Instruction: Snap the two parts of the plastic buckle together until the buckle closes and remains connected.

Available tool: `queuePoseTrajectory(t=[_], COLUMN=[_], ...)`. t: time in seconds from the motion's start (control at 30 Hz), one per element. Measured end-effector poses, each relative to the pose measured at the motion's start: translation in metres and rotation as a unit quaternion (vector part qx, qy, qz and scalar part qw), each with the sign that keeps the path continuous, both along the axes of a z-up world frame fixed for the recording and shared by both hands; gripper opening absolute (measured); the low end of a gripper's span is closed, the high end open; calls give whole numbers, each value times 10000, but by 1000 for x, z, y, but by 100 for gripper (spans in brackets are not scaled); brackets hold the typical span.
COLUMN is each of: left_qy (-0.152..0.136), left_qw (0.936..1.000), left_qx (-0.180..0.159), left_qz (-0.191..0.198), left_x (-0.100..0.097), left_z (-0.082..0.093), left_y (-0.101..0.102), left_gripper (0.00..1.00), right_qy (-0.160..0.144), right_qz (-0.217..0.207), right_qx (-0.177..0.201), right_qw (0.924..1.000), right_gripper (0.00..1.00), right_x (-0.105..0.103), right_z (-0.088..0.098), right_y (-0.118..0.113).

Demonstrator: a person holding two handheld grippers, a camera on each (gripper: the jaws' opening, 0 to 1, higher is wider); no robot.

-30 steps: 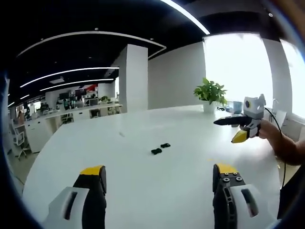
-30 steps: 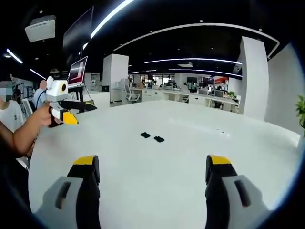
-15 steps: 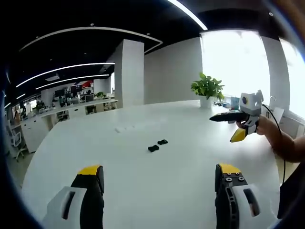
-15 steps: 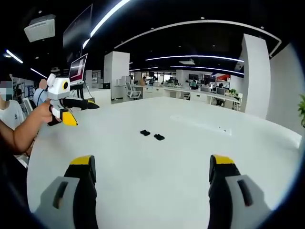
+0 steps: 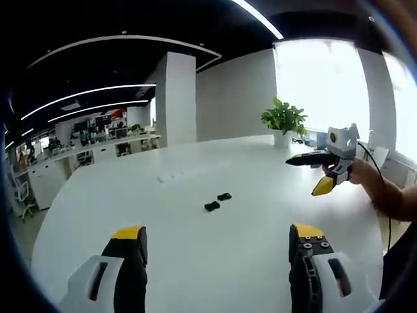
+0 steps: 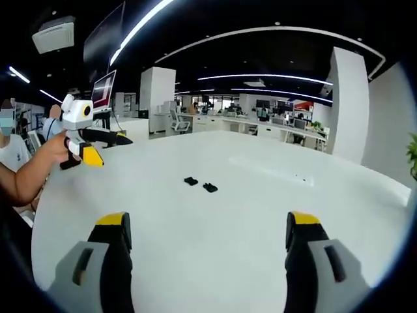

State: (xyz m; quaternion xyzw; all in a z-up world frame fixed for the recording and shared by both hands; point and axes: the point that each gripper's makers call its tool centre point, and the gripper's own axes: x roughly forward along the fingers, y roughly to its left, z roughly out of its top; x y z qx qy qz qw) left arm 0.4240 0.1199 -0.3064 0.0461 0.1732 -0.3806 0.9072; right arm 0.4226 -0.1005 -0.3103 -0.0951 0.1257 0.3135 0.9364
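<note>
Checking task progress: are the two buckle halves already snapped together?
No, in the left gripper view the two buckle parts lie apart on the white table, with a gap of bare tabletop between them.

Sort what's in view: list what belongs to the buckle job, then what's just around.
For the job:
- two black buckle parts, lying apart on the white table
- left gripper, open
- right gripper, open

Just around:
- potted plant at the table's far edge
- white pillar
- office desks behind

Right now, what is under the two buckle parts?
Both buckle parts lie apart, directly on the bare white table, with no mat or tray beneath. Their undersides are hidden. The left gripper and right gripper hang open, short of them.
</note>
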Motion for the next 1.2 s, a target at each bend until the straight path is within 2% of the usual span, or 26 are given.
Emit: queuePoseTrajectory(t=[0.13,0.47,0.83,1.0,1.03,1.07,1.2], left_qy=[25,37,63,64,49,-63,28], left_qw=[10000,10000,9998,9995,9994,9989,9983], left_qx=[-4,51,156,279,308,370,490], left_qz=[25,-20,-93,-139,-162,-281,-327], left_x=[13,16,20,22,22,22,27], left_z=[0,-1,-4,-4,-4,-3,-10], left_y=[5,-10,-15,-17,-18,-21,-26], left_gripper=[92,90,88,87,86,84,84], right_qy=[-25,-3,15,-29,-185,-151,-125], right_qz=[-8,24,79,144,271,229,215], right_qx=[8,-153,-360,-475,-533,-548,-713], right_qw=[10000,9999,9993,9988,9980,9981,9971], right_gripper=[99,98,96,94,94,94,94], right_x=[3,13,18,22,23,23,32], right_z=[2,-2,-6,-6,-3,-4,-8], right_y=[-1,2,6,9,12,12,9])
